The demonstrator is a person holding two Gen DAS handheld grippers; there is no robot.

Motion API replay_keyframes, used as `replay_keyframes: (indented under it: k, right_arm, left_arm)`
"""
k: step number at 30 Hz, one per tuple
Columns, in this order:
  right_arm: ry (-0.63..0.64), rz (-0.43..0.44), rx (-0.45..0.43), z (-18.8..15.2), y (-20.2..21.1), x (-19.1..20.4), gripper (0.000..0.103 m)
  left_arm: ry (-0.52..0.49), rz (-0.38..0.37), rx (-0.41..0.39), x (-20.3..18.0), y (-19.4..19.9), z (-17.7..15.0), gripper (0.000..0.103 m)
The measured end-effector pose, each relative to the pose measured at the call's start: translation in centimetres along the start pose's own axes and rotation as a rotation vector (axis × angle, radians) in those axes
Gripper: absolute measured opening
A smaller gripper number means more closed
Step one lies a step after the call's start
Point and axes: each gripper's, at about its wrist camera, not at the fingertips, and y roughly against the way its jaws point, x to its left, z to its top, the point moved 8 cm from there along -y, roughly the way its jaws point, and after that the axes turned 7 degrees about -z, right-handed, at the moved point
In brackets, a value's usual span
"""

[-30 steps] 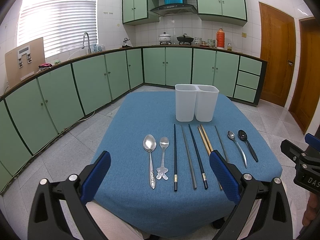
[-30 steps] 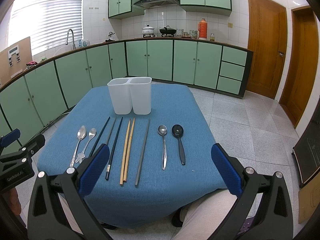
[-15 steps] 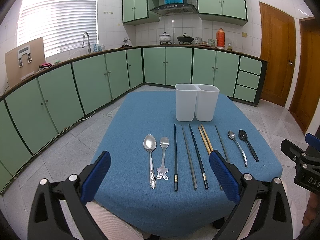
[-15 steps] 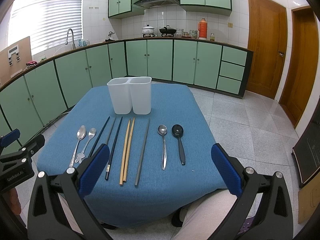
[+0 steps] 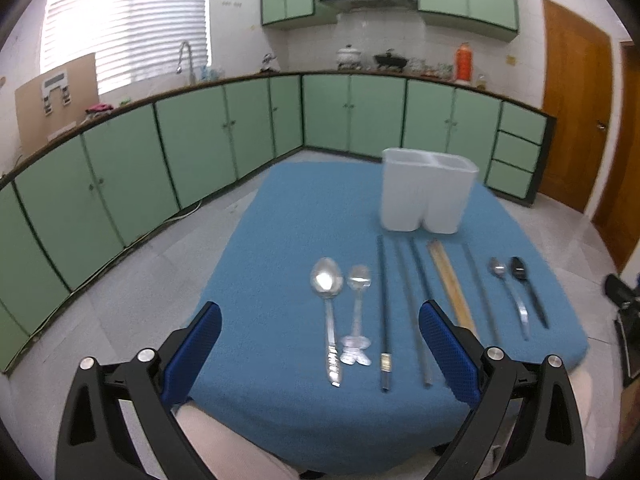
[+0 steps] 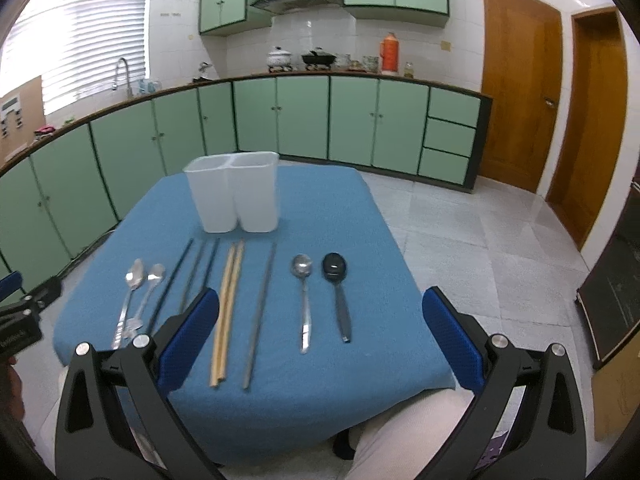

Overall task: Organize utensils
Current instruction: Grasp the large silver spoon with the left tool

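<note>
The counter (image 6: 340, 208) carries a white holder (image 6: 234, 196) at the back. Chopsticks (image 6: 228, 304) and spoons (image 6: 304, 300), stiff, thin and slippery, are laid before it, best pinched mid-handle. Both hand-held grippers, left (image 5: 320, 356) and right (image 6: 316, 344), are held apart, empty.

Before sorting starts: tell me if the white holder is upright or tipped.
Upright: the white holder stands on its base on the blue cloth, open rims facing up.

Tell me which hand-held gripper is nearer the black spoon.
Right. The right hand-held gripper is open just in front of the black spoon, which lies between its fingers in view. The left hand-held gripper, also open, faces the big silver spoon at the row's far end.
</note>
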Motion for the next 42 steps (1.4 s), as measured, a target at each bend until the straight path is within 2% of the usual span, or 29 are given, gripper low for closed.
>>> replay_keyframes:
  k: [8, 12, 13, 19, 22, 30, 36, 42]
  right_arm:
    - [0.004, -0.051, 0.050, 0.7, -5.4, -1.5, 0.098]
    - [0.012, -0.068, 0.065, 0.9, -7.3, -1.5, 0.098]
    - [0.012, -0.069, 0.069, 1.1, -7.9, -1.5, 0.098]
    - [0.030, -0.068, 0.087, 1.3, -10.4, -1.3, 0.098]
    - [0.042, -0.067, 0.093, 1.3, -11.3, -1.1, 0.098]
    - [0.040, -0.048, 0.141, 0.4, -13.8, -0.4, 0.098]
    - [0.048, -0.039, 0.156, -0.1, -14.7, 0.2, 0.098]
    - [0.052, -0.045, 0.159, -0.1, -15.1, -0.1, 0.098]
  left_arm:
    - [0.049, 0.069, 0.066, 3.6, -7.3, 0.8, 0.097]
    - [-0.010, 0.115, 0.090, 3.5, -10.1, 1.3, 0.097]
    - [-0.030, 0.124, 0.117, 3.3, -11.1, 1.5, 0.097]
    - [-0.031, 0.069, 0.237, 2.3, -16.3, 2.0, 0.097]
    - [-0.009, 0.071, 0.283, 2.5, -18.1, 1.7, 0.097]
    - [0.045, 0.077, 0.304, 3.5, -20.0, 1.2, 0.094]
    - [0.055, 0.062, 0.332, 3.7, -21.1, 1.1, 0.083]
    - [0.068, 0.025, 0.334, 3.3, -21.5, 0.9, 0.068]
